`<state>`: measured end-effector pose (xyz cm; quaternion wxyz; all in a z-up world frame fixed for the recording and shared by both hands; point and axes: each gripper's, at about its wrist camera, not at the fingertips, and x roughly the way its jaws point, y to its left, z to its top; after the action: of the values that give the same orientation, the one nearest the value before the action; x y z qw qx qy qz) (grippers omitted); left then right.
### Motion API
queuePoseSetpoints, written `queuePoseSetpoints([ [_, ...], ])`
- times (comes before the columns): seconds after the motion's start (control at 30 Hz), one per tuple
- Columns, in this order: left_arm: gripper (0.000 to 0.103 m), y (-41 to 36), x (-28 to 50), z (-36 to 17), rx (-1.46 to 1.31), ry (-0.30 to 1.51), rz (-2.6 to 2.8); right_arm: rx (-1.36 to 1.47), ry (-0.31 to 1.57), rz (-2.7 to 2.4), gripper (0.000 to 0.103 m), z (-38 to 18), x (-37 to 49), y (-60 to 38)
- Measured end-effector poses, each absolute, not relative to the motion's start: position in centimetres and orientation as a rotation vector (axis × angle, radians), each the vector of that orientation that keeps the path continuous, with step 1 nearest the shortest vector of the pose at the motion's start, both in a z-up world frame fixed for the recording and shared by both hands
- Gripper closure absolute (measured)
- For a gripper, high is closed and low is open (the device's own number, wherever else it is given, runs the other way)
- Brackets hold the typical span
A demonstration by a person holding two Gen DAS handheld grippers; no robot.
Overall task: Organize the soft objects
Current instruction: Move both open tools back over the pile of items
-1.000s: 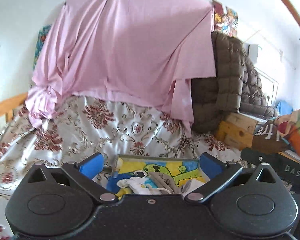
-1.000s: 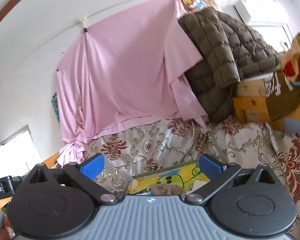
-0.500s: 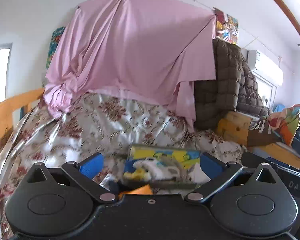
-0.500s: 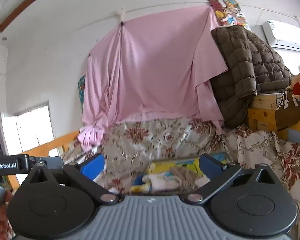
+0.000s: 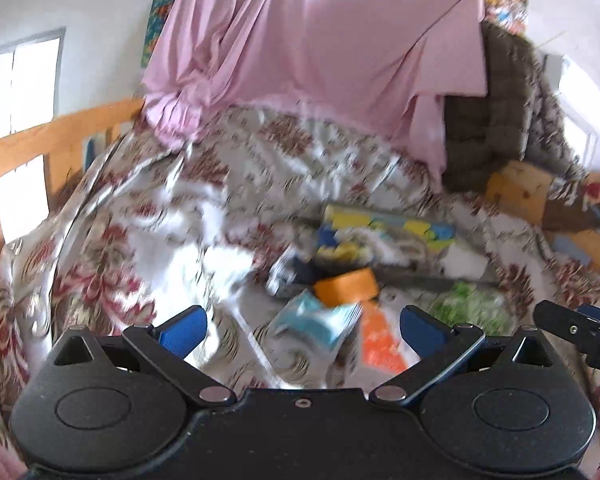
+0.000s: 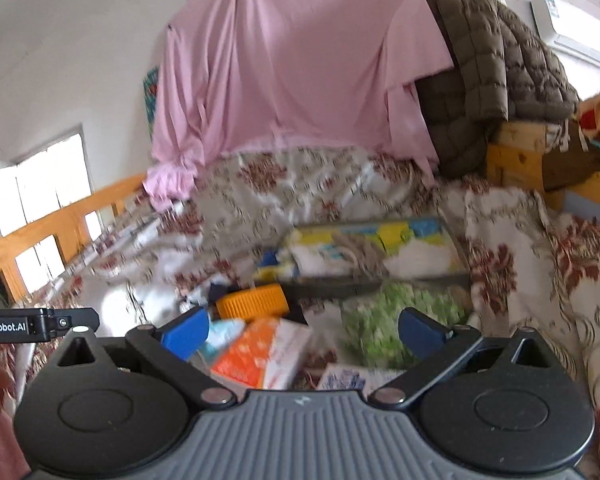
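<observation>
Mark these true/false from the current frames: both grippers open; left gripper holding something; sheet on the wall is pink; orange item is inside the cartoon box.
1. Both the left gripper and the right gripper are open. True.
2. The left gripper holds an item. False: nothing sits between its fingers.
3. The draped pink fabric sheet hangs on the wall. True.
4. The ribbed orange round item lies inside the yellow-and-blue cartoon-print box. False: it lies in front of it on the floral bedspread.

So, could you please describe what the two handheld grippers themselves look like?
The left gripper has a smooth black body, the right gripper a ribbed grey one. Both have black round-capped housings, black linkage arms with silver pivots, and blue fingers. A black bar reads GenRobot.AI.
</observation>
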<state>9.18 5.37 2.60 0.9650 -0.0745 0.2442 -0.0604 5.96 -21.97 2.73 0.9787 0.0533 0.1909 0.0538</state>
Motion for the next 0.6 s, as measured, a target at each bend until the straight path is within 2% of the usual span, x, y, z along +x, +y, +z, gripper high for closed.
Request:
queuePoseSetpoints([
  [0.33,0.001,3.6,9.9,1.0,-0.029,0.593,-0.124,0.074,0.522,0.105,0.000,1.0,7.4,-21.1],
  [0.6,0.001,3.5,11.1,-0.1,-0.033,0.667,-0.097,0.043,0.597,0.103,0.000,0.0,8.5,-20.4],
])
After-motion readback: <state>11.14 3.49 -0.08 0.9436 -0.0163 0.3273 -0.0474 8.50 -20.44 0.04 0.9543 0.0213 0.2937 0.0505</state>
